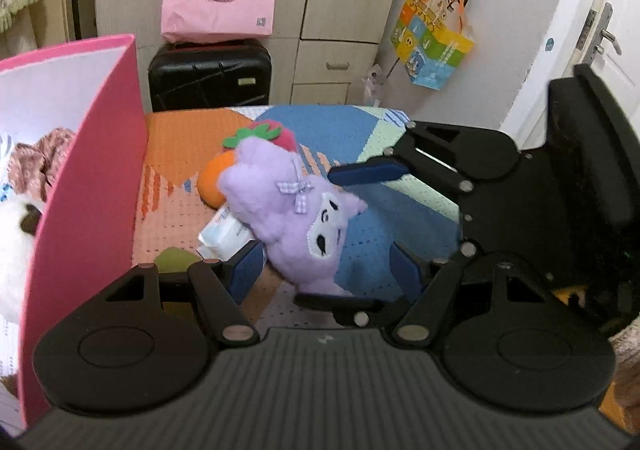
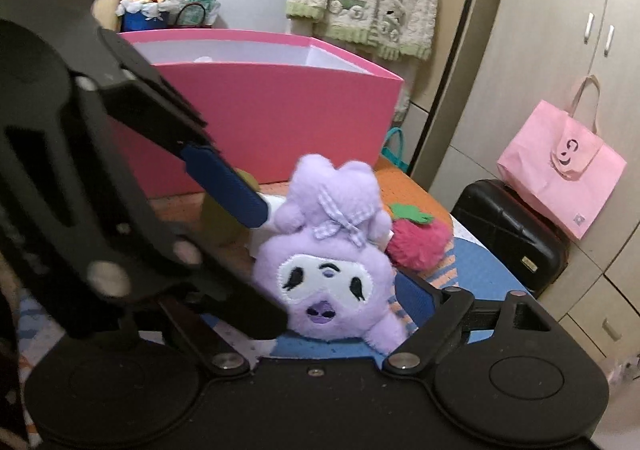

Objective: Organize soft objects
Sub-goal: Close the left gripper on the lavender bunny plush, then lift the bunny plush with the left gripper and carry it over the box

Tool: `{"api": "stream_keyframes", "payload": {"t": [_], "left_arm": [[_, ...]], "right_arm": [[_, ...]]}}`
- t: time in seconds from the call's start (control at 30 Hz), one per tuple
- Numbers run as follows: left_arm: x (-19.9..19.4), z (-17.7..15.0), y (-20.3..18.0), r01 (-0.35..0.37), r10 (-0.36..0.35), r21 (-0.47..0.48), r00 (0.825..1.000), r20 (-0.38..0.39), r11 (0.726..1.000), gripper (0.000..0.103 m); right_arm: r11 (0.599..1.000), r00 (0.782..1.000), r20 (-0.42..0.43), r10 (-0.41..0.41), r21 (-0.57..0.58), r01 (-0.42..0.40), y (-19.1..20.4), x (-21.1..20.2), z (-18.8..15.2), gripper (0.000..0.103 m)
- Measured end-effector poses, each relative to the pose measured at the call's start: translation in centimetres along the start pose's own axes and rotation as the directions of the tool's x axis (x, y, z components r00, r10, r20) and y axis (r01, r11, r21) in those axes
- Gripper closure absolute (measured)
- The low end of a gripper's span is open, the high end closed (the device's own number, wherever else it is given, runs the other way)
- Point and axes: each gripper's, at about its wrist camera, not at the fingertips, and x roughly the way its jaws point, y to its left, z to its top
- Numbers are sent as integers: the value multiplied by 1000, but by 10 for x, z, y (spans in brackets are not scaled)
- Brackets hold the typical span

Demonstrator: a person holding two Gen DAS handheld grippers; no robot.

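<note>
Purple plush [image 1: 298, 217] lying face-up mid-bedspread [image 1: 360, 129], near pink box [image 1: 92, 177]. Both grippers, left [image 1: 324, 270] and right [image 2: 340, 314], straddling it with fingers parted, not pressing; apparently preparing joint lift into box.

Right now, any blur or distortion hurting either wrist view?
Left wrist view: sharp; fisheye bends the pink box wall; purple plush clear. Right wrist view: the left hand-held gripper smears up close, plush slightly soft, doors curve.
</note>
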Motion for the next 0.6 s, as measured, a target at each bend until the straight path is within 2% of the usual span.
{"api": "stream_keyframes", "payload": {"t": [0.1, 0.2, 0.3, 0.33, 0.4, 0.47, 0.6], "left_arm": [[5, 0, 1, -6, 6, -18, 1000, -2, 1000, 36], [11, 0, 2, -43, 43, -15, 999, -21, 999, 36], [13, -2, 0, -45, 45, -4, 999, -19, 999, 45], [14, -2, 0, -39, 39, -3, 999, -26, 999, 53], [15, 0, 1, -25, 24, -22, 998, -50, 999, 57], [16, -1, 1, -40, 39, -22, 998, -51, 999, 68], [14, -4, 0, -20, 19, -23, 999, -48, 1000, 70]], "right_arm": [[998, 999, -4, 32, 54, -32, -6, 7, -3, 11], [995, 999, -16, 41, 94, -40, -9, 15, -6, 11], [993, 1000, -16, 24, 113, -22, -5, 16, -9, 11], [992, 1000, -18, 22, 126, -19, -4, 16, -8, 13], [989, 1000, -26, 1, 149, 3, 0, 15, -7, 17], [984, 999, -29, -22, 174, 27, 4, 12, -7, 19], [978, 997, -33, -71, 195, 77, 12, 7, -11, 22]]}}
